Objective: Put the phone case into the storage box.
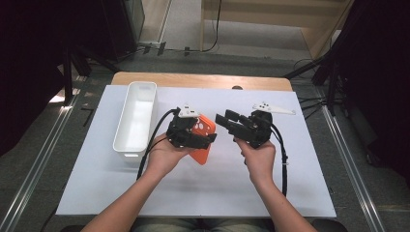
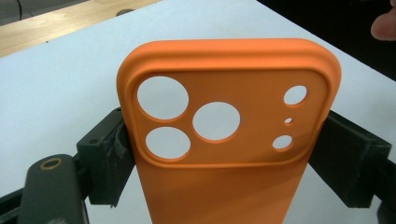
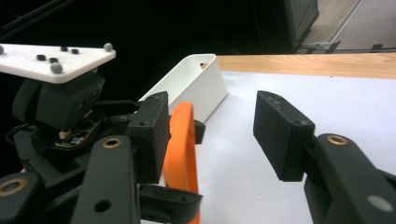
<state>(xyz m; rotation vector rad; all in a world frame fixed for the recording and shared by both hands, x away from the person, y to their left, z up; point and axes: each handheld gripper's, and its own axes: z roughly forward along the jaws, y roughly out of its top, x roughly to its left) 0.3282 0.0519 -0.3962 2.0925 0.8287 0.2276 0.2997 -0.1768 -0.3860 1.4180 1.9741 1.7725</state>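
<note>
The left gripper [image 1: 205, 138] squeezes an orange phone case [image 2: 224, 135] by its two long sides, up above the white table sheet [image 1: 290, 188]. The right gripper [image 3: 210, 135] has its jaws apart with nothing in them, and it sits just beside the case.

What could go wrong? The case is thin and bendy, I think, so a hard squeeze could fold it or make it pop out and drop onto the sheet. The grip is only on the edges, near the camera holes, so a bump from the right gripper could knock it loose. If the case is meant for the white bin [image 1: 136, 116], it is long and could catch on the rim. I cannot tell how deep the bin is.

Counting: one phone case, one bin, two grippers, two hands. The case has three big holes and three little ones.
</note>
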